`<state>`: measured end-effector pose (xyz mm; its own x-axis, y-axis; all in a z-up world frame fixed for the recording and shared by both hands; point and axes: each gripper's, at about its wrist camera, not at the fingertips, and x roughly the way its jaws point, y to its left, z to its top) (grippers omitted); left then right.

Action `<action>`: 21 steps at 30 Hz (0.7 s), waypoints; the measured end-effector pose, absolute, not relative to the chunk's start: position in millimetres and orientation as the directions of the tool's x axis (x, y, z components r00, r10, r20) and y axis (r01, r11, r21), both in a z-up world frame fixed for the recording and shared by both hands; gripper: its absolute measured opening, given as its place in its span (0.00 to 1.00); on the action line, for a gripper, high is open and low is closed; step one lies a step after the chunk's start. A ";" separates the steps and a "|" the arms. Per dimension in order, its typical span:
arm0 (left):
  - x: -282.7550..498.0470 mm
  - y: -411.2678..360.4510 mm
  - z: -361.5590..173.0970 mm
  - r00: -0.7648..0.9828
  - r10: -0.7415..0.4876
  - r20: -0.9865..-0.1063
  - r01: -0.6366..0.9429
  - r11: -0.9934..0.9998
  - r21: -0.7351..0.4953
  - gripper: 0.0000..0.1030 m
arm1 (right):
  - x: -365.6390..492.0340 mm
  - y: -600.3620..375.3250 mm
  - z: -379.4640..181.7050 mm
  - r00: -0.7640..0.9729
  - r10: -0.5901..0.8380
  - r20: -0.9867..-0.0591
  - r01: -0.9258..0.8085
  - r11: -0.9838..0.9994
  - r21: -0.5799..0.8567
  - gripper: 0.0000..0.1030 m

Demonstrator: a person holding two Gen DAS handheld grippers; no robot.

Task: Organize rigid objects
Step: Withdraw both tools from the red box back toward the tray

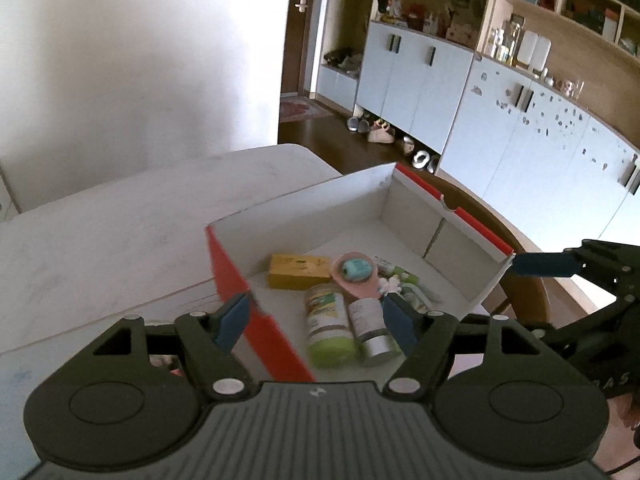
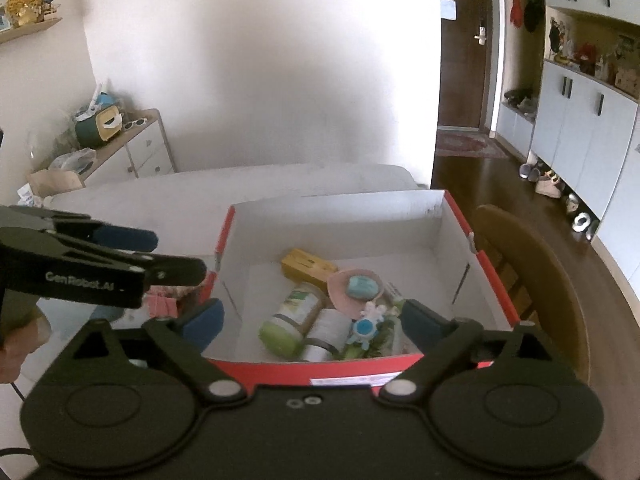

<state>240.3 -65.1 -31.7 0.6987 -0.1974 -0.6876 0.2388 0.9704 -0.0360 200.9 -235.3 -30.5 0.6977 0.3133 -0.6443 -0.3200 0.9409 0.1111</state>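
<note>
Nearest to me, both grippers hang above the near end of the box with nothing in them. My left gripper (image 1: 316,316) has its fingers (image 1: 232,316) spread apart over the box's red side wall, one finger outside the box and one inside. My right gripper (image 2: 312,322) is wide open across the near red wall, empty too.

Just beyond the fingers, inside the box (image 2: 492,276), the things lie bunched at the near end: a green-capped bottle (image 1: 330,320) on its side touching a white bottle (image 1: 370,326), a blue and white toy (image 2: 366,326) beside them, a pink dish with a blue piece (image 1: 354,274) leaning on the pile, and a yellow block (image 1: 298,272) further in. The far half of the box floor is bare.

The risks I see: my left fingers straddle the wall, so dropping straight down could clip the cardboard and shove the box along the surface (image 1: 120,216). The box sits near the surface's edge, by a wooden chair (image 2: 540,272); a hard nudge that way might tip it off. The bottles on their sides could roll if bumped.
</note>
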 end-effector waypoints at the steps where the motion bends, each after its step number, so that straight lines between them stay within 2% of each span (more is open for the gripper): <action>1: 237.6 -59.2 -30.6 0.703 -0.198 -0.683 0.236 0.971 -0.039 0.74 | 199.4 -231.3 -28.9 0.699 0.315 -0.642 -0.319 0.941 0.115 0.95; 3: 231.5 -46.5 -27.8 0.716 -0.198 -0.669 0.234 0.971 -0.037 0.79 | 195.7 -222.7 -25.7 0.701 0.316 -0.639 -0.316 0.941 0.118 0.96; 8: 214.9 -13.3 -19.9 0.755 -0.191 -0.628 0.221 0.975 -0.031 0.80 | 185.1 -199.1 -20.8 0.706 0.321 -0.631 -0.308 0.942 0.135 0.98; 21: 204.2 80.4 -33.0 0.739 -0.156 -0.655 0.191 0.981 -0.019 0.80 | 167.5 -123.4 -31.1 0.682 0.337 -0.649 -0.328 0.934 0.141 0.99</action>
